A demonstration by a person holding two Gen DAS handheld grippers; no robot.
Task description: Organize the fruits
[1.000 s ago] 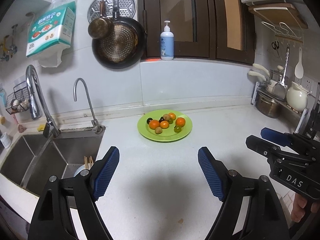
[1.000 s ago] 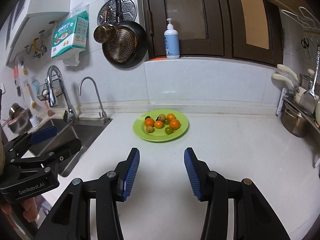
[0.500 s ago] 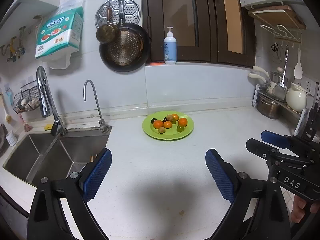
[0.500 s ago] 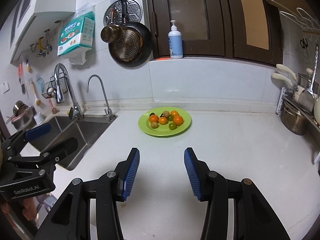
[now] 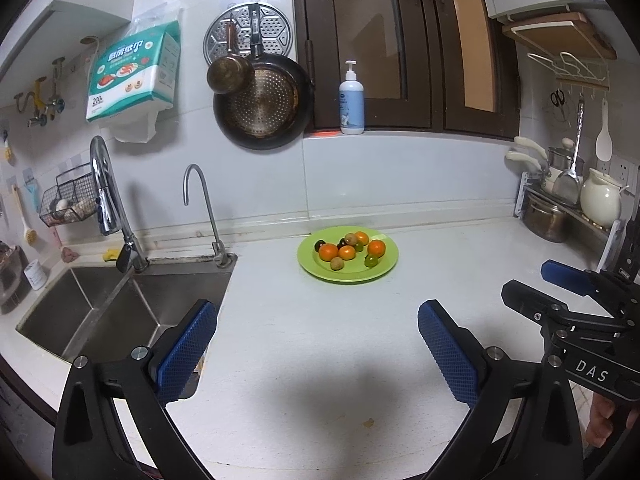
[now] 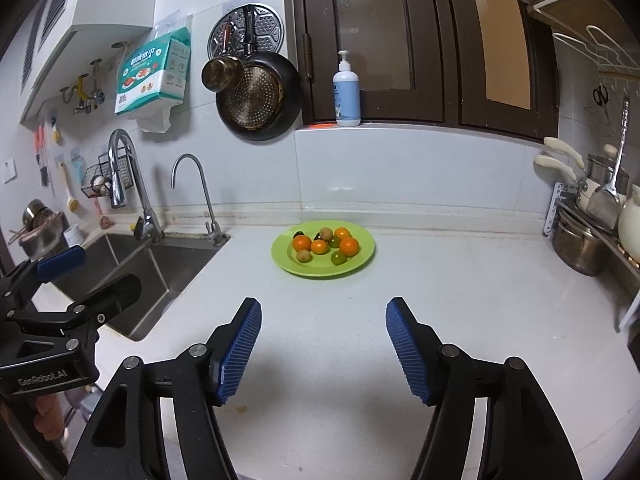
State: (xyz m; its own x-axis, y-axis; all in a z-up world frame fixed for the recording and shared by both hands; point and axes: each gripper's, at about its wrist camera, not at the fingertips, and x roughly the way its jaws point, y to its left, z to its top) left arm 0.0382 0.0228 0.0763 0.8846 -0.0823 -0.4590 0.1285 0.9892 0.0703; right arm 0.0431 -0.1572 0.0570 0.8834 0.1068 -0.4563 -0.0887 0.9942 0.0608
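Note:
A lime-green plate (image 5: 352, 278) (image 6: 320, 270) sits on the white counter near the back wall. It holds several small fruits: orange ones (image 5: 329, 252) (image 6: 302, 243), a green one (image 5: 371, 261) (image 6: 338, 258) and brown ones (image 5: 337, 264) (image 6: 304, 256). My left gripper (image 5: 318, 312) hovers over the counter well short of the plate, its jaws opening wide with nothing between them. My right gripper (image 6: 323, 306) is also short of the plate, its jaws opening, empty. Each gripper appears at the edge of the other's view: right gripper (image 5: 528, 280), left gripper (image 6: 104, 270).
A steel double sink (image 5: 120, 308) (image 6: 132, 276) with two faucets lies left of the plate. A rack with pots and a white jug (image 5: 600, 204) stands at the right. A pan (image 5: 262, 108) hangs on the wall, and a soap bottle (image 5: 352, 100) stands on the ledge.
Both grippers' jaws have spread wider, the right one only in the last half second. Both views have drawn back a little, so the plate looks smaller.

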